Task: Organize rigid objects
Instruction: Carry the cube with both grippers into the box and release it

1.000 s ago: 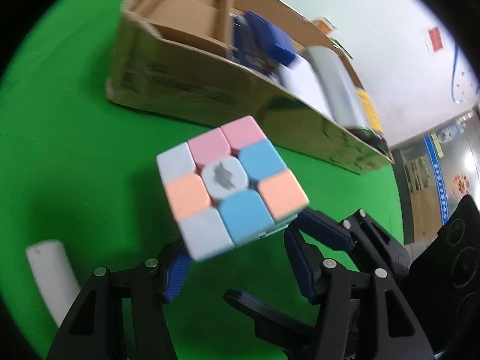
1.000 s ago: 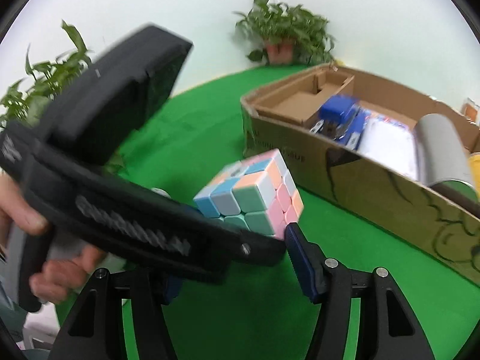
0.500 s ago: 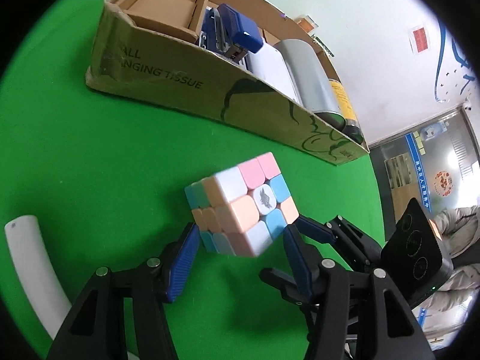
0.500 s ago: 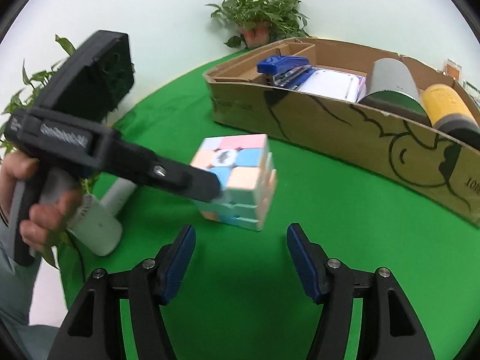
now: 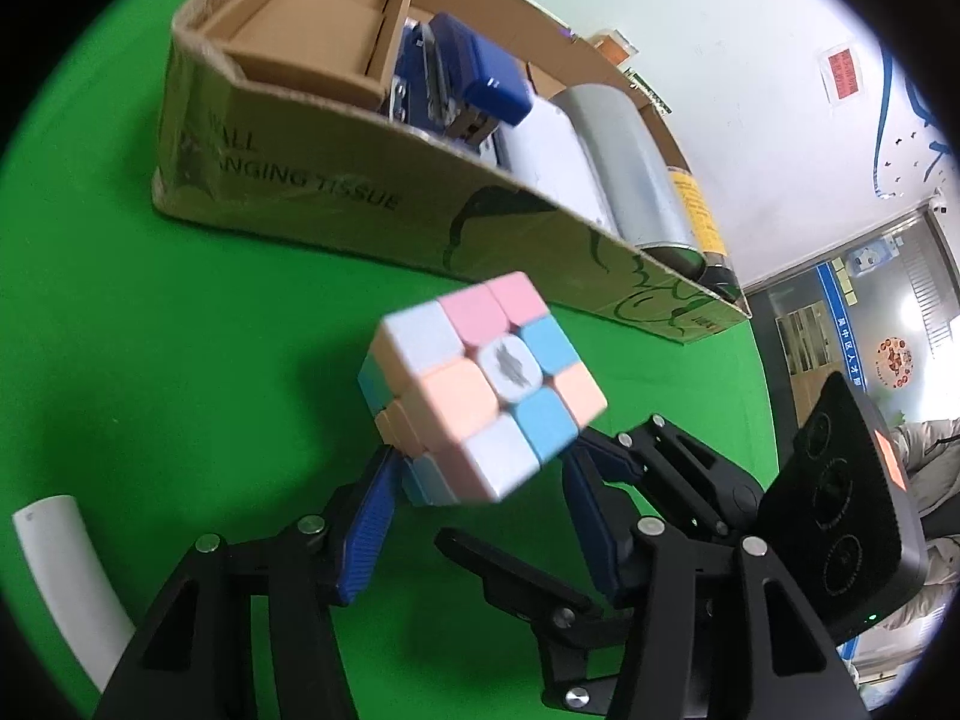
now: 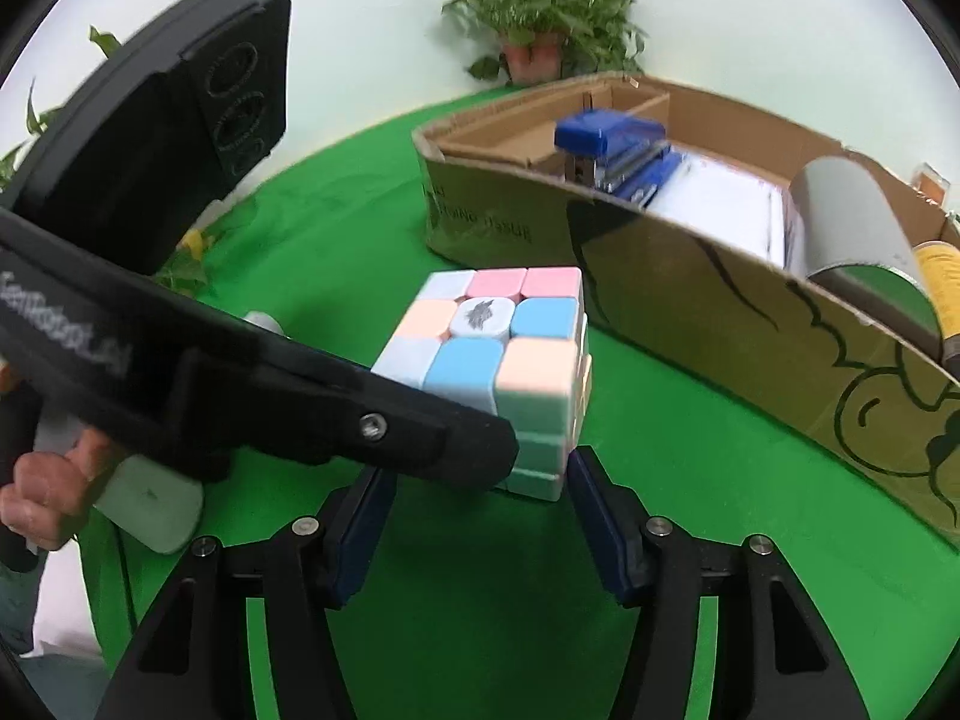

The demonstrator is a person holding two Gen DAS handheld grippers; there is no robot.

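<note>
Left wrist view: you are looking at the puzzle cube (image 5: pixel 483 387), pastel-coloured and tilted, sitting between the blue pads of your left tongs (image 5: pixel 480 531).
Cube's place: it is sitting above the green counter (image 5: pixel 180 360), in front of the cardboard box (image 5: pixel 336 192) and apart from it.
Left tongs: their jaws are closing with the cube between them; the left pad is touching the cube's lower edge, and you cannot tell whether the right pad is pressing.
Right tongs (image 6: pixel 480 516): their jaws are closing too, with the cube (image 6: pixel 492 360) just ahead of the pads and not pressed by them.
Your left hand (image 6: pixel 42 492): it is gripping the handle at the right wrist view's left edge.
Box contents: a blue stapler (image 5: pixel 462 78), a grey cylinder (image 5: pixel 624 156) and a yellow can (image 6: pixel 939 288) are lying inside.
Counter edge: a white tube (image 5: pixel 66 576) is lying near the left tongs.
Background: a potted plant (image 6: pixel 540 18) is standing behind the box.
</note>
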